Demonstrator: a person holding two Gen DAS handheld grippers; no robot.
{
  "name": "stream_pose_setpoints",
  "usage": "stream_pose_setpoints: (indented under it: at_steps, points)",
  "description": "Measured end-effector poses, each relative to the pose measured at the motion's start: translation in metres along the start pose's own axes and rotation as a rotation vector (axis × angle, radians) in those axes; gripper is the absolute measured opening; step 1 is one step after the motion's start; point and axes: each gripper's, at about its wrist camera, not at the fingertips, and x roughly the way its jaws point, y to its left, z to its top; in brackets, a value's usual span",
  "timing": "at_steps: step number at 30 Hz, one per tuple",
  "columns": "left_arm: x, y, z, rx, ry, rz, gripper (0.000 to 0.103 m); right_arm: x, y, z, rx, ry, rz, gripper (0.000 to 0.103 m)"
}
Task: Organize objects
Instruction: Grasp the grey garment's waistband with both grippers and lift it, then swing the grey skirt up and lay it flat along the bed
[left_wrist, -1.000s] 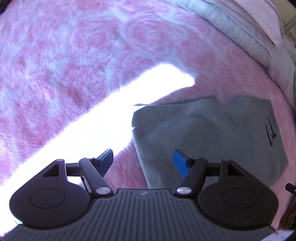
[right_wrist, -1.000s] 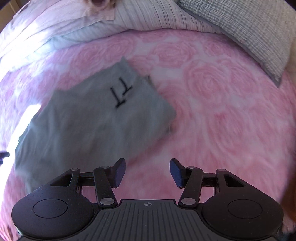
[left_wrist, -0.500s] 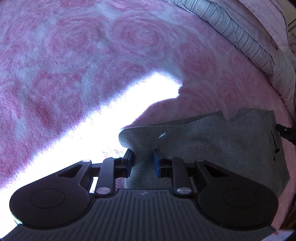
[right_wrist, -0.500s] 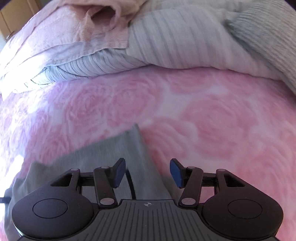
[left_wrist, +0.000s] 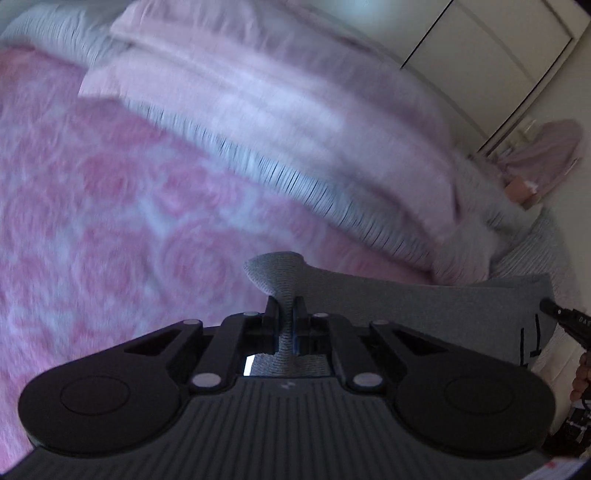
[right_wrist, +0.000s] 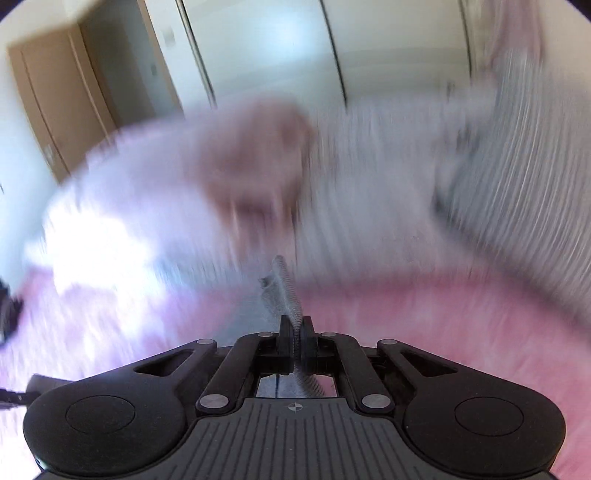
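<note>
Lifted off the bed since the earlier frames, the grey knitted garment (left_wrist: 424, 306) now hangs stretched between the two tools above the pink rose-patterned fleece blanket (left_wrist: 110, 221). Its near corner is pinched in the left gripper (left_wrist: 284, 317), whose jaws have just closed on it; another ribbed edge (right_wrist: 291, 295) is clamped in the right gripper (right_wrist: 295, 339), likewise just closed. Beyond lie blurred striped pillows (left_wrist: 295, 177) and pale wardrobe doors (right_wrist: 258, 48).
</note>
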Motion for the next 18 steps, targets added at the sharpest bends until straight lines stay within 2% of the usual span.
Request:
stream_pose_setpoints:
  at_steps: [5, 9, 11, 13, 15, 18]
  points:
    - [-0.098, -0.057, 0.100, 0.088, -0.290, -0.140, 0.003, -0.103, 0.020, 0.079, 0.026, -0.304, 0.072, 0.000]
    - [-0.192, -0.099, 0.145, 0.156, -0.470, -0.240, 0.003, -0.182, 0.046, 0.120, 0.023, -0.517, 0.136, 0.000]
    - [-0.236, -0.109, 0.144, 0.201, -0.548, -0.270, 0.003, -0.220, 0.057, 0.129, 0.031, -0.604, 0.174, 0.000]
    - [-0.274, -0.110, 0.131, 0.237, -0.585, -0.290, 0.003, -0.253, 0.062, 0.127, 0.058, -0.643, 0.215, 0.000]
    - [-0.299, -0.101, 0.108, 0.254, -0.576, -0.281, 0.003, -0.278, 0.068, 0.110, 0.036, -0.629, 0.231, 0.000]
    - [-0.313, -0.065, 0.058, 0.226, -0.474, -0.255, 0.004, -0.308, 0.071, 0.054, 0.034, -0.570, 0.264, 0.000]
